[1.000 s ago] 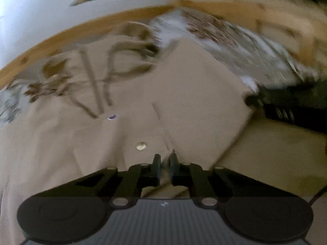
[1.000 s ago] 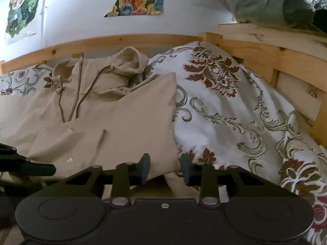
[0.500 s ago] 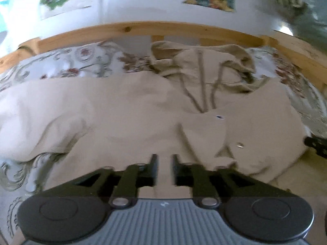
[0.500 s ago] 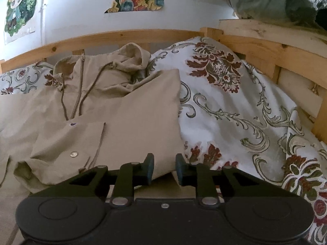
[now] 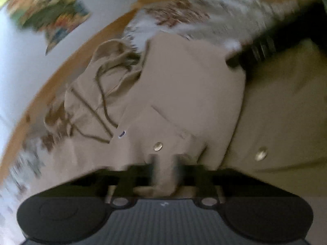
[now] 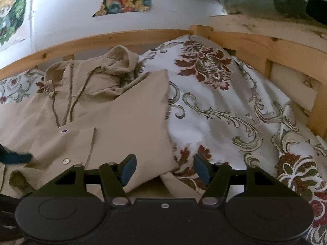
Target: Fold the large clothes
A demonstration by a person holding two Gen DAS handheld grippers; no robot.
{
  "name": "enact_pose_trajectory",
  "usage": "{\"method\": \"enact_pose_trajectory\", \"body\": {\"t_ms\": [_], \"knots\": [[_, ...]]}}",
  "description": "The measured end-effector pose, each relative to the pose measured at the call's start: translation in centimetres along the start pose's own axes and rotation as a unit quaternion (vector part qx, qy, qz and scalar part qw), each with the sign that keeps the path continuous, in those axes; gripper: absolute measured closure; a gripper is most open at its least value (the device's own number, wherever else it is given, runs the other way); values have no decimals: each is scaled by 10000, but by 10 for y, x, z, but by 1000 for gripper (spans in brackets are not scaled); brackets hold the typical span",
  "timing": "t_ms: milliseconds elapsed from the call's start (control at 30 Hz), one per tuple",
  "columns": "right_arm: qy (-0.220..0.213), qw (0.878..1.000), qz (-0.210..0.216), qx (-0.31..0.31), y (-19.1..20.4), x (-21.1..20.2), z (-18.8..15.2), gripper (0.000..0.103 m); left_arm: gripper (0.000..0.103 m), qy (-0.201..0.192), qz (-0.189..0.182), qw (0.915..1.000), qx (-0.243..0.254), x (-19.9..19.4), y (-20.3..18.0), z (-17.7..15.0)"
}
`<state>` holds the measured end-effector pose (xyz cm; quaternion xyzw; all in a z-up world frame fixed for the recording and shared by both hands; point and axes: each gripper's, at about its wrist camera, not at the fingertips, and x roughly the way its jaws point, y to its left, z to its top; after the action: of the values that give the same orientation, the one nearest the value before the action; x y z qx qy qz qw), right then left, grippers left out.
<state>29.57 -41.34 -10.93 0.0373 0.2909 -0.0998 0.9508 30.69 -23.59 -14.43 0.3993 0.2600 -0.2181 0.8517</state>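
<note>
a: bed (image 6: pixel 235 102) with floral cover, beige coat (image 6: pixel 126 118) spread across it, hood (image 6: pixel 120 61) up by the wooden rail (image 6: pixel 122 38). one side panel is folded over the front, its corner just ahead of the right gripper (image 6: pixel 164 168).

b: risks?

a: two, my read. left gripper (image 5: pixel 164 163) is pinched tight on a bunch of coat (image 5: pixel 184 94) near a snap (image 5: pixel 157 146). if it pulls hard it likely drags the folded panel off line or bunches the front. left view is blurred, so how much cloth sits in the pinch is unclear.

b: right side?

a: right jaws are opening, fairly wide. the panel corner lies between and under them, pads not pressing it. so that edge is free, and a left-side tug could slide it out of place.

b: poses?

a: both point down at a slant toward the coat. left view is tilted, so that gripper looks rolled. right one sits level, low at the near edge. its tip (image 5: pixel 251 51) shows in the left view, over the folded panel's far edge.
</note>
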Motion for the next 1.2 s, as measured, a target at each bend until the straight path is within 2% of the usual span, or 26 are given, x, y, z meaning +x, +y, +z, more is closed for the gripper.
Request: {"method": "enact_pose_trajectory", "body": {"t_ms": [67,133,200,233,300,333,400,467,500,567,600,667,733,833,867,933,967,1000,1067,1200], "knots": [[40,10000,29,70,-3,3,-1,38,103,-100,230,9995,-199,1,2,-6],[89,9999,79,75,-3,6,-3,39,103,-262,303,9946,-960,-11,22,-17],[92,9999,120,55,-1,7,-4,40,103,-346,539,9841,-1655,-22,45,-26],[80,9998,151,39,0,8,-4,40,103,-363,730,9757,-2033,-30,60,-36],[46,9998,192,-13,2,9,-4,40,103,-248,1038,9636,-2453,-37,79,-53],[14,9998,205,-44,3,9,-4,40,103,-140,1217,9602,-2511,-41,86,-63],[-11,9998,174,-104,4,9,-4,40,103,35,1119,9635,-2431,-42,91,-76],[-1,9998,170,-69,4,9,-3,40,103,79,665,9630,-2610,-44,95,-81],[13,9998,181,-47,4,9,-3,40,103,64,425,9616,-2712,-45,94,-79],[23,9997,212,-74,6,8,-2,39,99,-108,315,9645,-2621,-46,86,-70],[9,9997,211,-118,7,7,-2,38,95,-204,277,9688,-2456,-45,81,-63],[-38,9995,197,-228,9,5,-2,32,71,-401,88,9778,-2057,-44,68,-48],[-44,9995,188,-255,9,5,-2,30,61,-558,-225,9846,-1640,-40,53,-33],[4,9997,218,-139,5,8,-2,30,60,-396,-899,9900,-1010,-27,33,-13],[18,9997,214,-111,5,9,-2,30,60,-268,-1061,9907,-807,-22,24,-8],[33,9998,199,-39,2,10,-2,30,62,-183,-1015,9932,-548,-12,14,0],[45,9998,198,10,0,10,-2,30,75,-175,-887,9947,-492,-9,11,2],[52,9997,213,65,-1,11,-2,30,82,-131,-797,9955,-504,-5,11,3],[71,9996,228,143,-3,12,-3,30,96,-41,-757,9938,-810,-2,19,3],[170,9994,246,170,-3,16,-4,27,101,-208,-540,9824,-1778,-12,48,-6]]}}
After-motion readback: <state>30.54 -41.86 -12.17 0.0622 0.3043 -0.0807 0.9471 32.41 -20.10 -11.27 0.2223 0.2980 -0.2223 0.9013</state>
